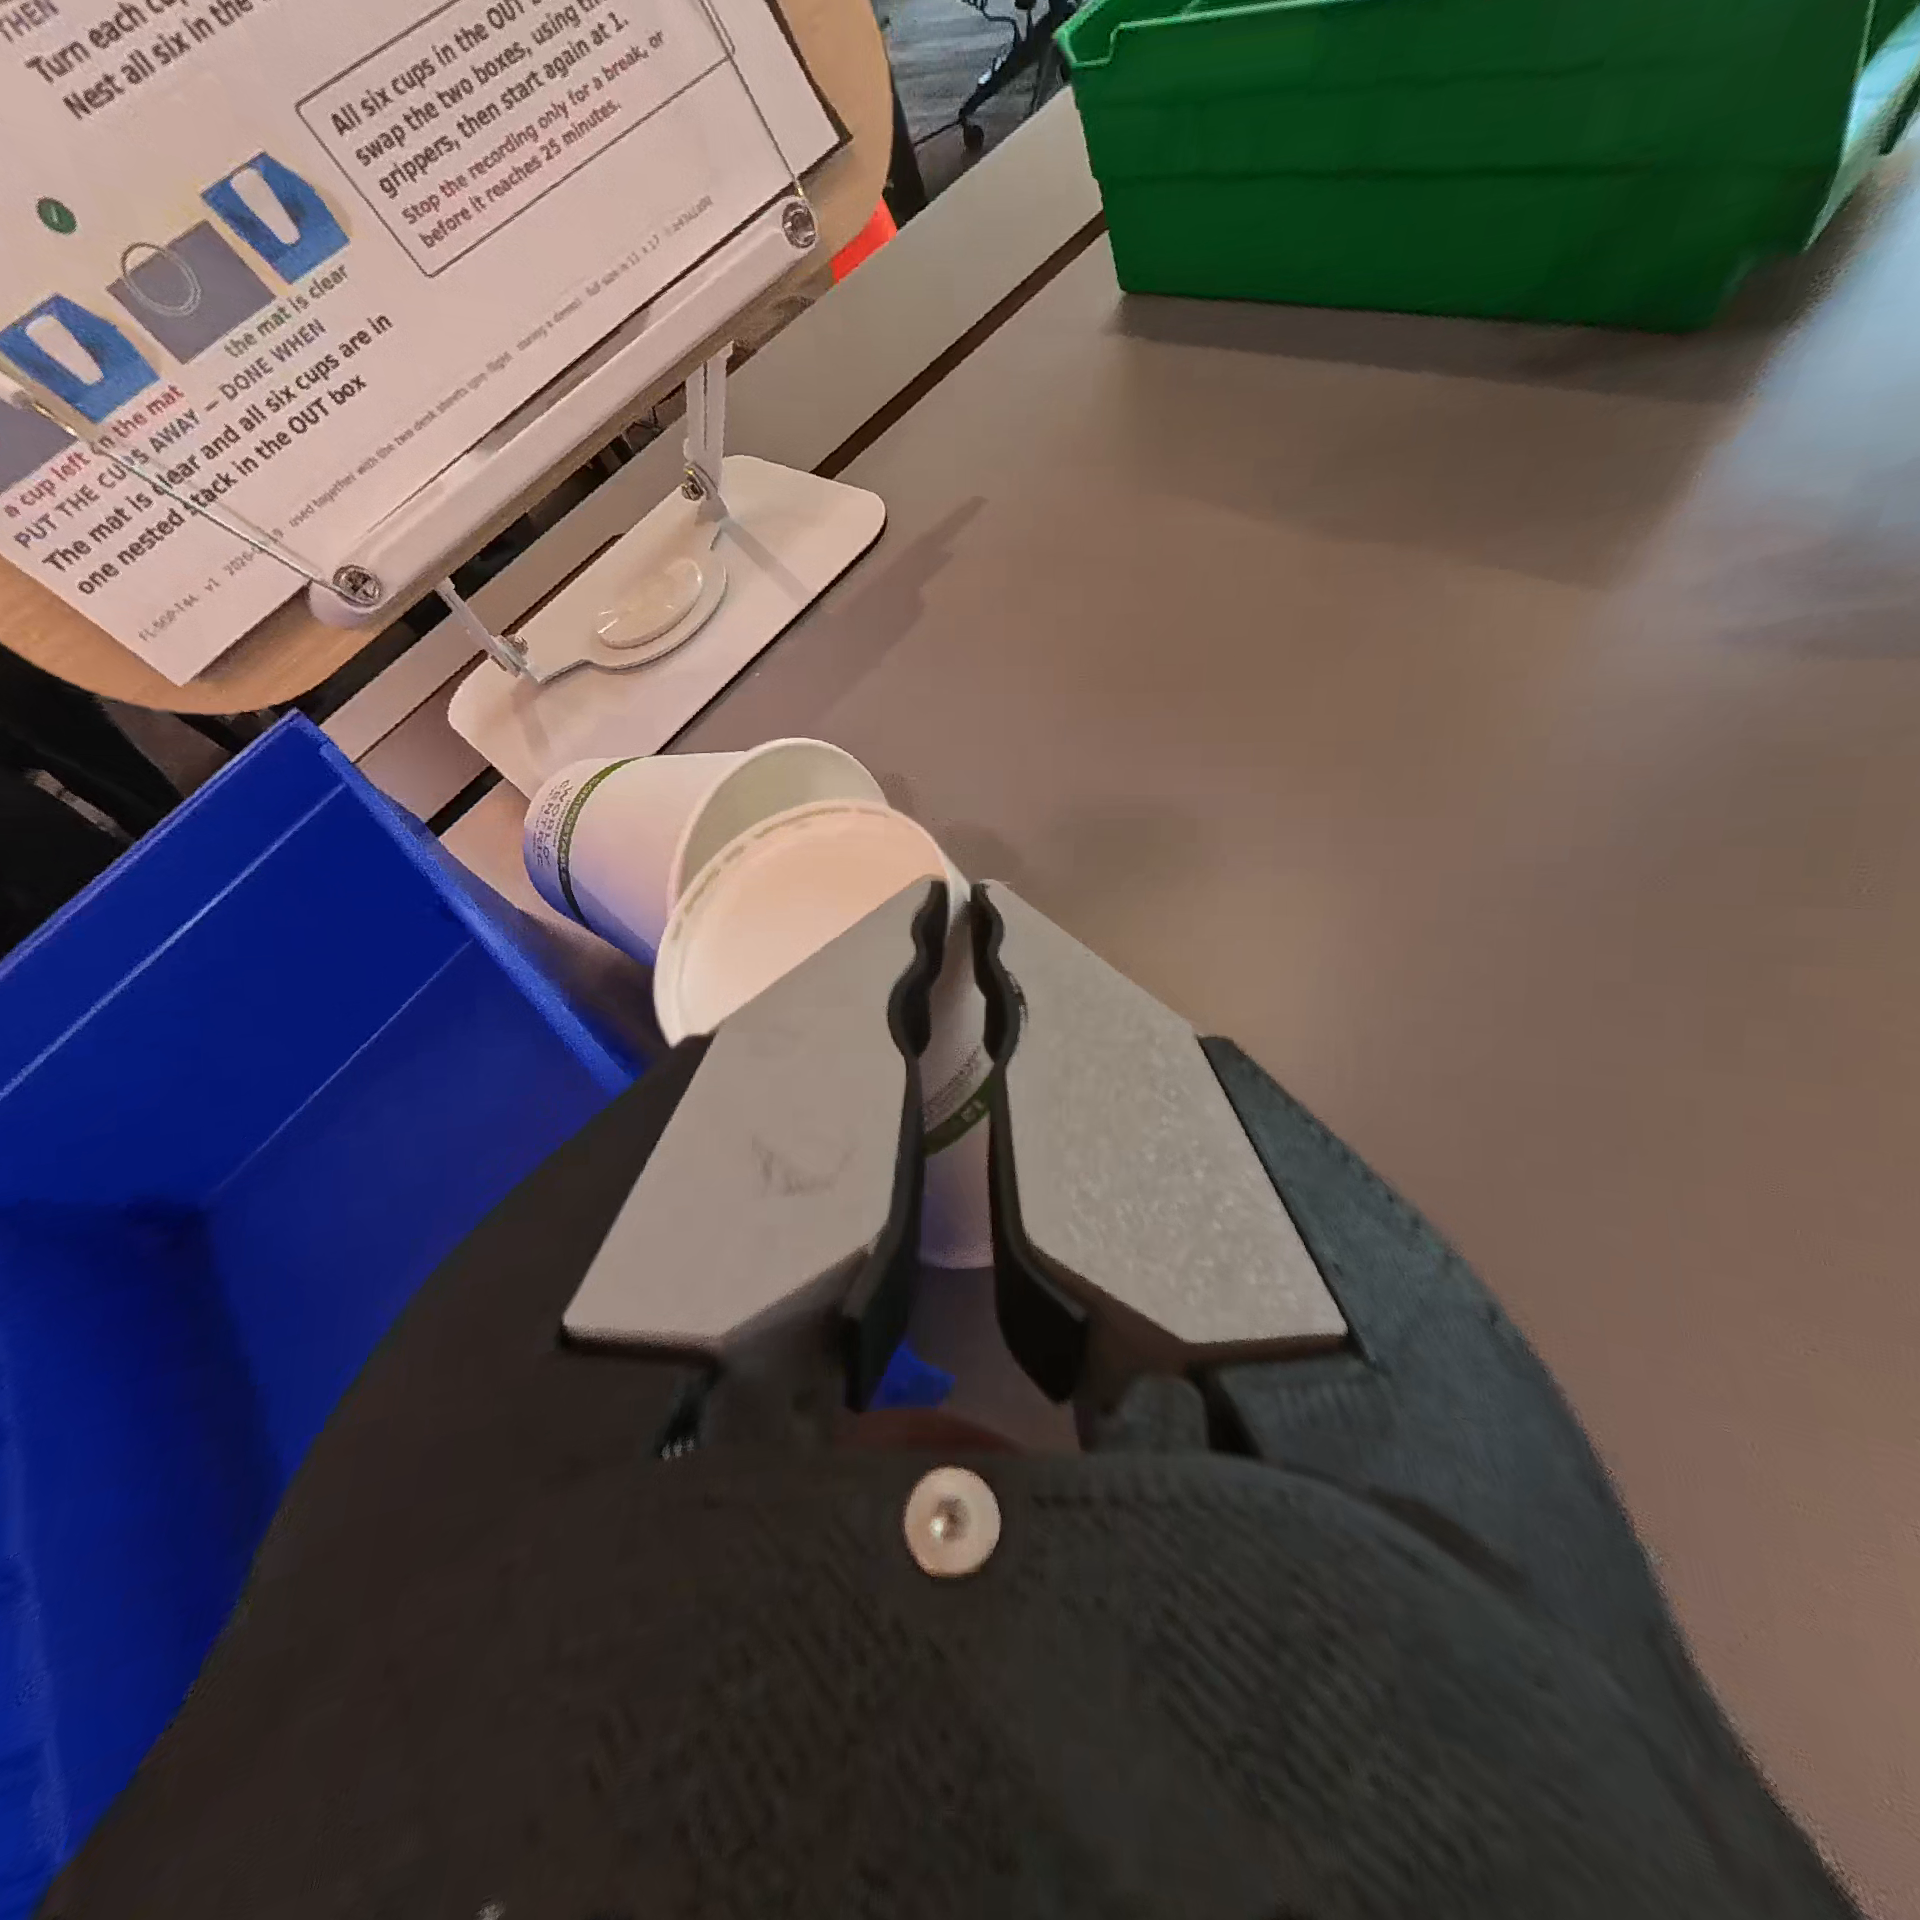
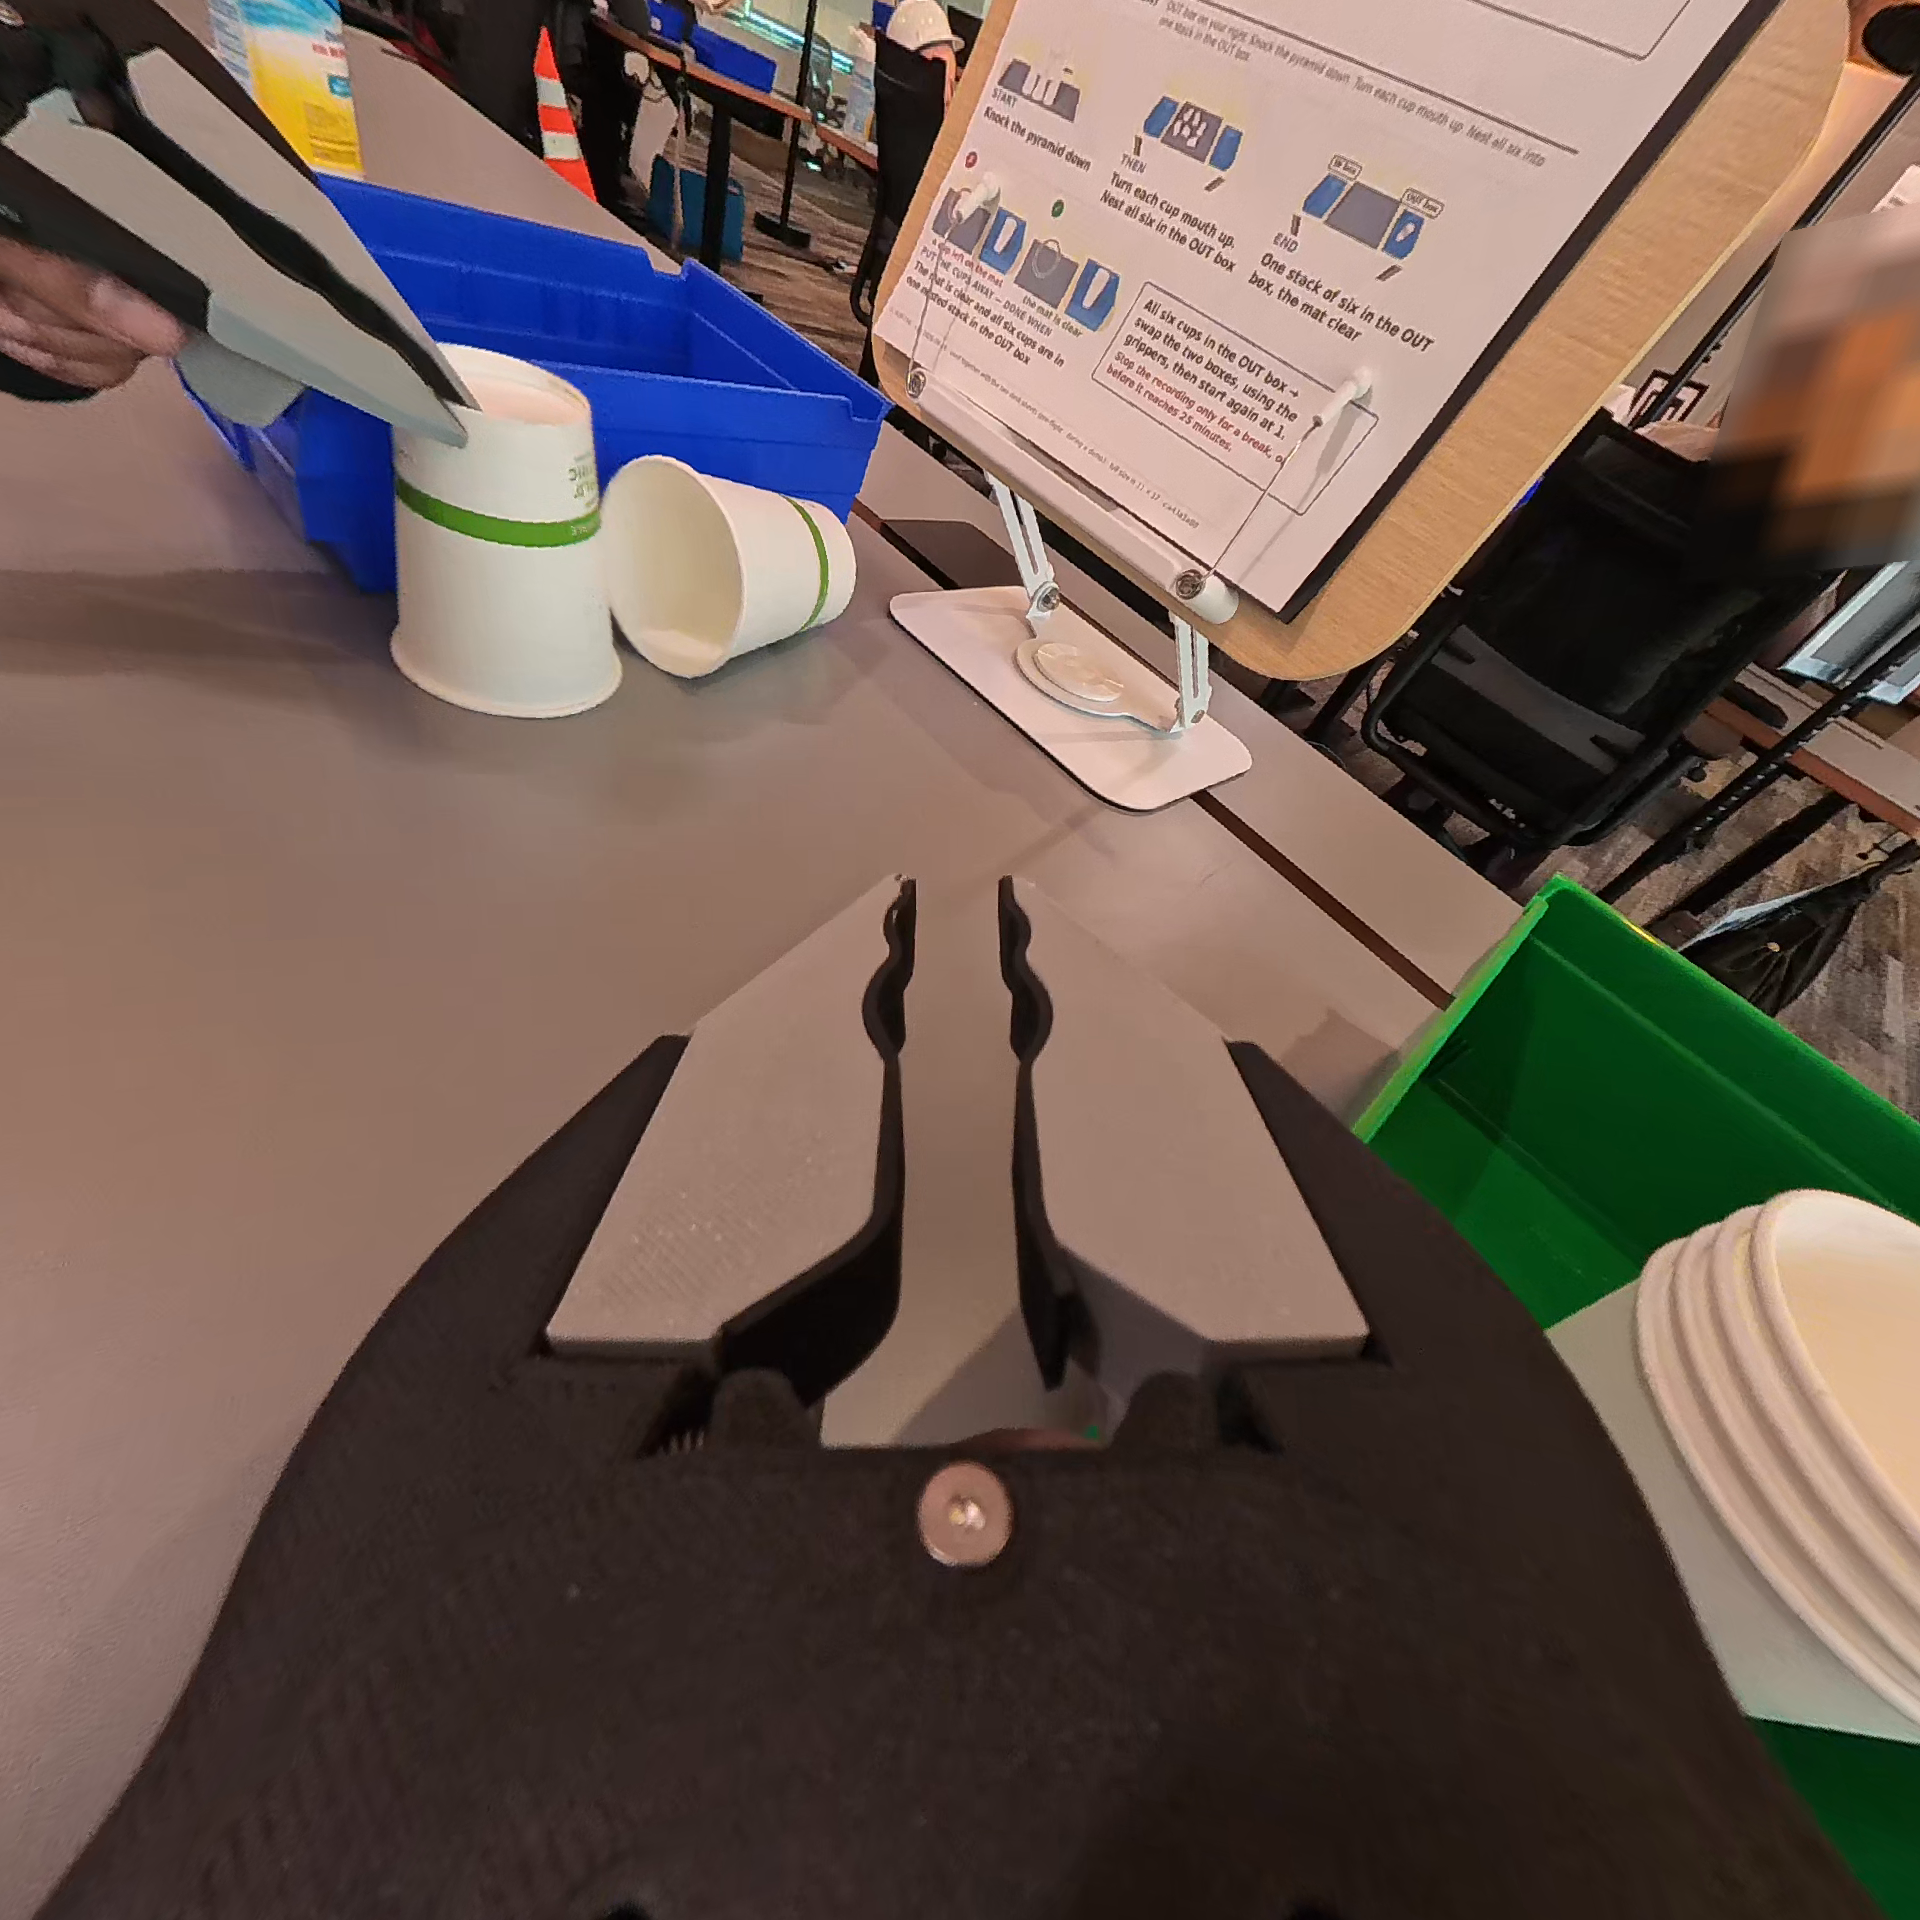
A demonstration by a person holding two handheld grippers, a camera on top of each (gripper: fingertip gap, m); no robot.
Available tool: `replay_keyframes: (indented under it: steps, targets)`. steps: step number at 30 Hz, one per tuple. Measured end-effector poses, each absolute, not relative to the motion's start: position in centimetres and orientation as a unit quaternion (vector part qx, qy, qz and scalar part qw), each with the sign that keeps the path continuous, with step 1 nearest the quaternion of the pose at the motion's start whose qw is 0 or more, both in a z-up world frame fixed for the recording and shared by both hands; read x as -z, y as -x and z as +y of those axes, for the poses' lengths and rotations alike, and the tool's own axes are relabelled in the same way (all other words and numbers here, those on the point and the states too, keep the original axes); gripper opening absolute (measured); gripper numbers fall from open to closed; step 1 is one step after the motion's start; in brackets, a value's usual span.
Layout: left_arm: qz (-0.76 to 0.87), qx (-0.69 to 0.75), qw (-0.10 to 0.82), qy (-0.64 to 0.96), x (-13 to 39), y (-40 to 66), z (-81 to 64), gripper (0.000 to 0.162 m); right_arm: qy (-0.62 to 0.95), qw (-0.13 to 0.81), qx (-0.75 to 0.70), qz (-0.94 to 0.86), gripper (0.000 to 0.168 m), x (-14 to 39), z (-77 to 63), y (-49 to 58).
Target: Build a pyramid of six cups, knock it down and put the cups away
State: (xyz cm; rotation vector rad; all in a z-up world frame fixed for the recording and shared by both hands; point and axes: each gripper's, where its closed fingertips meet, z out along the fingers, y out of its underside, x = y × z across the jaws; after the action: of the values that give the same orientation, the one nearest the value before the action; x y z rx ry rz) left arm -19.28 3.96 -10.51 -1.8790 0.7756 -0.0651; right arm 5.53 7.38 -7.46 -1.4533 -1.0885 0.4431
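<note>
My left gripper [image 1: 961, 899] is shut on the raised base rim of an upside-down white paper cup with a green band [image 1: 810, 914]; a strip of its wall shows between the fingers. In the right wrist view this cup [image 2: 499, 561] stands mouth down on the grey table, with the left gripper [image 2: 457, 410] at its top. A second cup [image 2: 727, 566] lies on its side right beside it, also seen in the left wrist view [image 1: 613, 831]. My right gripper [image 2: 953, 888] is narrowly open and empty above the table. A nested stack of several cups [image 2: 1818, 1455] lies in the green box [image 2: 1662, 1143].
A blue box [image 2: 644, 343] stands just behind the two cups, and fills the left of the left wrist view [image 1: 208, 1039]. An instruction board on a white stand [image 2: 1070, 686] is at the table's far edge. The green box [image 1: 1455, 156] is at the right. About 25 cm separates my left fingertips from my right.
</note>
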Motion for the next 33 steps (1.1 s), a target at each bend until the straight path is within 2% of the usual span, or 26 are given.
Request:
replay_keyframes:
  steps: [5,9,14,17,21,26,27,32,33]
  targets:
    - [0.315,0.022,0.532,0.786,9.7,18.8,4.5,0.001,0.625,0.594,-0.194,-0.468,0.013,7.4,7.3,-5.5]
    - [0.306,0.085,0.610,0.726,4.8,16.7,3.2,0.000,0.621,0.580,-0.219,-0.479,0.015,7.7,6.7,-4.9]
    - [0.314,0.204,0.688,0.622,-1.4,13.4,-0.8,0.000,0.567,0.498,-0.397,-0.523,0.031,7.2,1.3,-1.9]
    - [0.328,0.283,0.690,0.581,-3.1,11.0,-3.0,0.000,0.549,0.477,-0.446,-0.522,0.033,6.5,-0.2,-1.3]
    - [0.343,0.316,0.702,0.538,-4.6,8.0,-4.9,0.000,0.520,0.450,-0.481,-0.545,0.033,6.2,-2.4,-0.9]
    - [0.343,0.356,0.692,0.527,-4.4,4.1,-5.8,0.000,0.478,0.440,-0.552,-0.523,0.037,3.9,-4.3,-0.4]
    - [0.336,0.364,0.685,0.534,-4.2,3.4,-5.7,0.000,0.473,0.434,-0.569,-0.514,0.037,3.5,-4.5,-0.5]
    - [0.355,0.326,0.667,0.568,-1.6,1.5,-4.6,0.001,0.454,0.402,-0.645,-0.465,0.000,1.6,-4.0,-2.5]
    - [0.367,0.306,0.654,0.587,-0.4,1.5,-4.0,0.000,0.466,0.405,-0.646,-0.450,0.000,1.4,-3.1,-3.0]
